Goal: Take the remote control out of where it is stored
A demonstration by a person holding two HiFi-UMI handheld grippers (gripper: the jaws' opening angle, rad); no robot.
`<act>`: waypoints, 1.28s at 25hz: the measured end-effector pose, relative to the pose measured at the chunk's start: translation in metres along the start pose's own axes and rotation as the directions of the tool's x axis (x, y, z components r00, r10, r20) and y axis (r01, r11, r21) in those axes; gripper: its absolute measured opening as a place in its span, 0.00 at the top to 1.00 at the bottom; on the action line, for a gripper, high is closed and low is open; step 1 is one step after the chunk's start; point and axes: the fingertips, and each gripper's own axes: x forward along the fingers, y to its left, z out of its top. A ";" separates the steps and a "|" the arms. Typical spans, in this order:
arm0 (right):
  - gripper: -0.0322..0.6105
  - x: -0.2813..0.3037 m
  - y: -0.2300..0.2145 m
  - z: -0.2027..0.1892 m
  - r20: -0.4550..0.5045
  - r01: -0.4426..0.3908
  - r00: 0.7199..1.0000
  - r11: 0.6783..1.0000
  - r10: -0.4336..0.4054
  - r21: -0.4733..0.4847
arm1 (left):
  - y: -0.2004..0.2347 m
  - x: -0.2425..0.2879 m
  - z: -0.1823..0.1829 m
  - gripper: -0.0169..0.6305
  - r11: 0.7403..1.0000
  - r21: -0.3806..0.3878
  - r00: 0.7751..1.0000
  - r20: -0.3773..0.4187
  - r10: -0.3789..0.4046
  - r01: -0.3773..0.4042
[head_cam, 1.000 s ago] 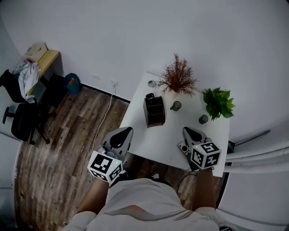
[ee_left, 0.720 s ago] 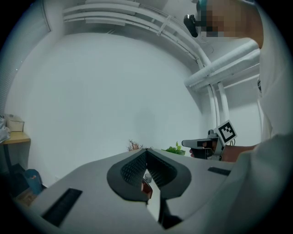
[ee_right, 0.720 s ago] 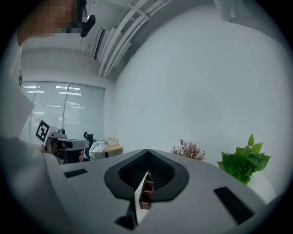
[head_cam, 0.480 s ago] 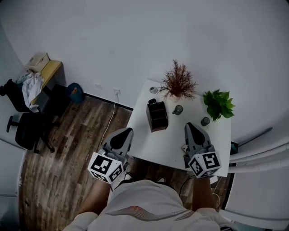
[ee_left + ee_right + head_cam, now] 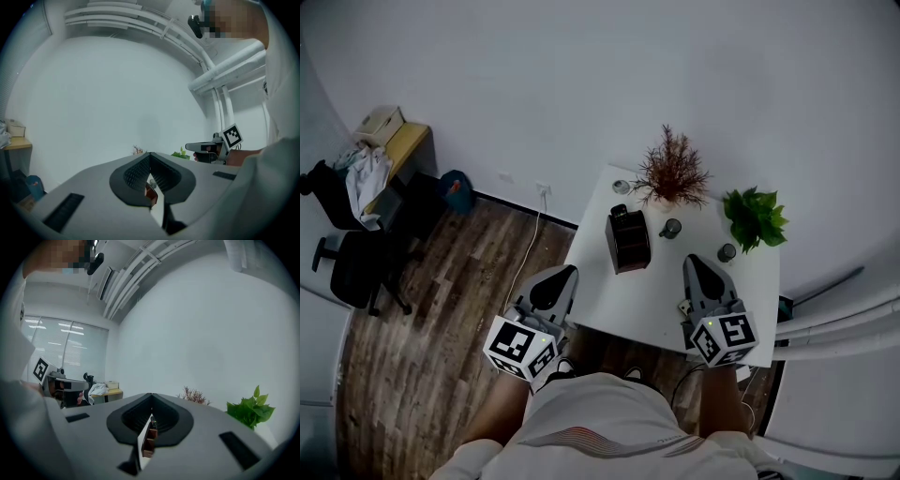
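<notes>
A dark brown storage box (image 5: 627, 244) stands on the white table (image 5: 652, 291), toward its far left. The dark remote control (image 5: 619, 212) sticks up from the box's far end. My left gripper (image 5: 566, 272) is shut and empty, hovering just off the table's near left edge. Over the table's near right part my right gripper (image 5: 691, 261) is also shut, with nothing held. In the right gripper view the box (image 5: 148, 440) and the remote (image 5: 152, 420) show through the slit below the closed right gripper (image 5: 151, 395). The left gripper (image 5: 150, 154) has its jaws met too.
A reddish dried plant (image 5: 672, 172) and a green plant (image 5: 754, 215) stand at the table's back. Small cups (image 5: 671, 228) (image 5: 727, 251) sit between them. A desk (image 5: 394, 141) and an office chair (image 5: 352, 264) are on the wooden floor to the left.
The right gripper has moved forward over the table and the head view has shifted slightly. Both grippers stay shut. Over the last half second almost nothing moves.
</notes>
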 end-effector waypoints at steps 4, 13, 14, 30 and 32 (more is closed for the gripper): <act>0.93 0.005 0.002 -0.005 -0.021 -0.001 1.000 1.000 0.000 -0.023 | 0.002 -0.003 -0.002 0.96 1.000 -0.002 1.000 -0.001 0.011 -0.011; 0.92 0.069 0.004 -0.028 -0.156 0.010 0.987 0.985 -0.037 -0.170 | 0.025 -0.018 -0.016 0.96 0.997 -0.021 0.997 -0.021 0.070 -0.071; 0.91 0.078 0.005 -0.031 -0.169 0.010 0.985 0.983 -0.042 -0.183 | 0.028 -0.021 -0.018 0.96 0.997 -0.029 0.997 -0.025 0.076 -0.077; 0.67 0.228 -0.005 -0.151 -0.446 0.051 0.885 0.979 -0.135 -0.197 | 0.097 -0.059 -0.056 0.96 0.971 -0.134 0.978 -0.095 0.188 -0.200; 0.66 0.238 -0.006 -0.166 -0.476 0.062 0.867 0.979 -0.148 -0.193 | 0.102 -0.059 -0.061 0.96 0.968 -0.145 0.976 -0.106 0.191 -0.205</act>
